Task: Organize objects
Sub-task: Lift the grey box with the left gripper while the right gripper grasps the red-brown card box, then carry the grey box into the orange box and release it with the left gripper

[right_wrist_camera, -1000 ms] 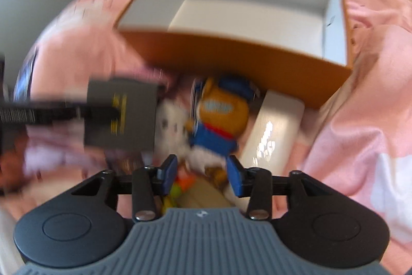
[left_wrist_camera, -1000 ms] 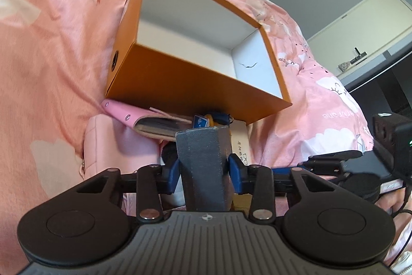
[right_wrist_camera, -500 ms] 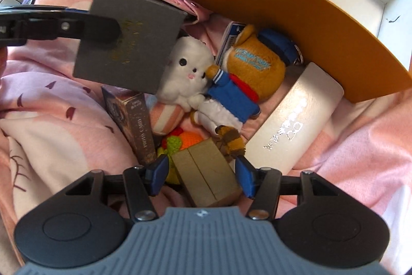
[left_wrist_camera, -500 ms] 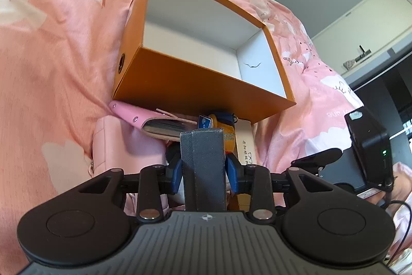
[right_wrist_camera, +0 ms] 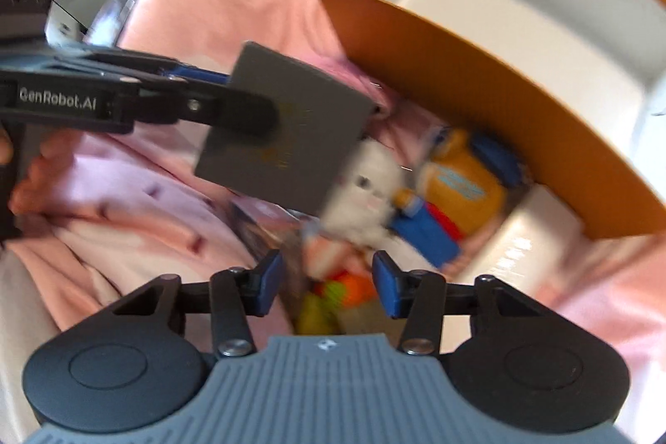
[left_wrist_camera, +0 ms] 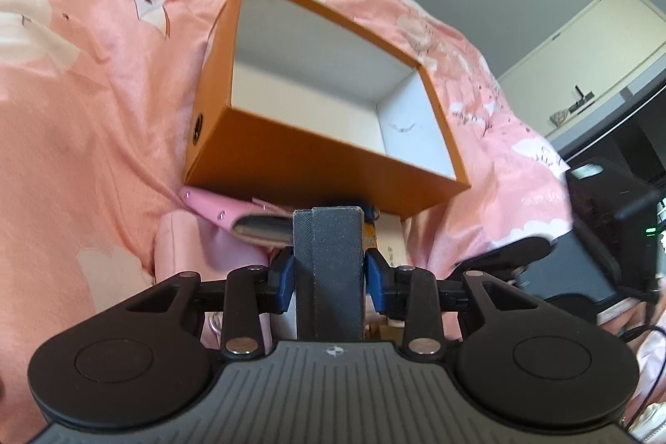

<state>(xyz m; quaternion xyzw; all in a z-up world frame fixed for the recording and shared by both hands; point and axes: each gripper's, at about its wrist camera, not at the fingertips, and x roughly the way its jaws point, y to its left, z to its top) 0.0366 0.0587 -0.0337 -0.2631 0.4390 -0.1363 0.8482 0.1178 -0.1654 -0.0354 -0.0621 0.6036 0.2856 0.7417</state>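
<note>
The left tongs (left_wrist_camera: 329,275) pinch a grey box (left_wrist_camera: 329,256) short of the orange box (left_wrist_camera: 291,152); lift clear of its near wall. The right tongs (right_wrist_camera: 327,284), empty, are closing, probably over the blurred toys.

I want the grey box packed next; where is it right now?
The grey box is clamped in the left gripper, held above the toy pile, just short of the orange box.
</note>
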